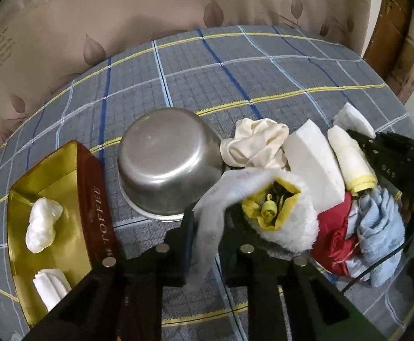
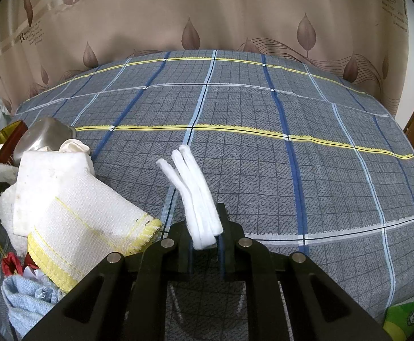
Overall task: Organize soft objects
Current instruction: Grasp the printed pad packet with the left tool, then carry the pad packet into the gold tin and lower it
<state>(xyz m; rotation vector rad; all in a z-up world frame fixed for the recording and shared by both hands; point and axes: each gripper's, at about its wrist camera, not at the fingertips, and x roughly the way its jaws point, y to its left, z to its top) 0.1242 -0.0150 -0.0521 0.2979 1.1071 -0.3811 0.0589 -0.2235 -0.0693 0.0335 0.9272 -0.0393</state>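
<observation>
My left gripper (image 1: pixel 208 233) is shut on the edge of a white fuzzy cloth (image 1: pixel 215 213) that wraps a yellow scrap (image 1: pixel 272 204). It lies at the near side of a heap: a cream rag (image 1: pixel 252 145), a white foam block (image 1: pixel 312 162), a white-and-yellow rolled mesh cloth (image 1: pixel 352 164), a red cloth (image 1: pixel 335 241) and a light blue towel (image 1: pixel 380 227). My right gripper (image 2: pixel 207 230) is shut on a bundle of white cotton strips (image 2: pixel 192 193), held above the checked bedsheet (image 2: pixel 264 156). The same rolled mesh cloth (image 2: pixel 87 224) lies to its left.
An open gold toffee tin (image 1: pixel 64 176) at the left holds a white wad (image 1: pixel 43 224) and a folded white pad (image 1: pixel 52 285). An upturned steel bowl (image 1: pixel 164 159) stands between tin and heap. A leaf-print curtain (image 2: pixel 207 14) hangs behind. A green packet (image 2: pixel 411 315) lies at the lower right.
</observation>
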